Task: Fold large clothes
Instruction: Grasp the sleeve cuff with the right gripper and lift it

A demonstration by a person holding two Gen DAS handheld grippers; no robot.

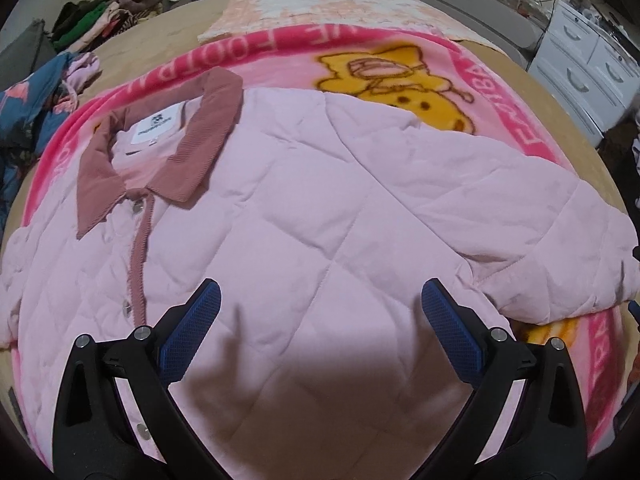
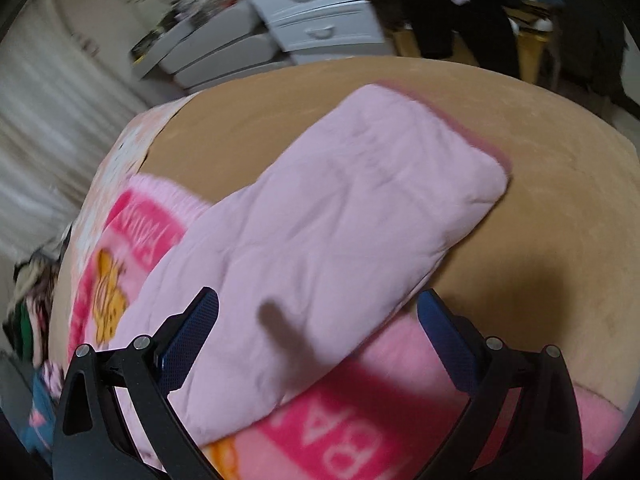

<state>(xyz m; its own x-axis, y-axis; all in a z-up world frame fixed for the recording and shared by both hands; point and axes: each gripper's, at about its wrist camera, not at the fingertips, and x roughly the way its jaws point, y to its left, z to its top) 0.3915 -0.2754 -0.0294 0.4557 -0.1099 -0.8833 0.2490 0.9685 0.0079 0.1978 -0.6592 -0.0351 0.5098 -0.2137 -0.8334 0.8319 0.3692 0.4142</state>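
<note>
A pale pink quilted jacket lies flat, front up, on a pink cartoon blanket. Its dusty-rose collar is at the upper left, and its buttoned placket runs down the left. My left gripper is open and empty, hovering over the jacket's body. In the right wrist view one sleeve stretches out to the upper right, its cuff resting on the tan bed surface. My right gripper is open and empty above the sleeve's near part. That view is motion-blurred.
A pile of clothes sits at the far left, with a blue patterned garment nearer. White drawers stand at the right; they also show in the right wrist view. A peach blanket lies farther back.
</note>
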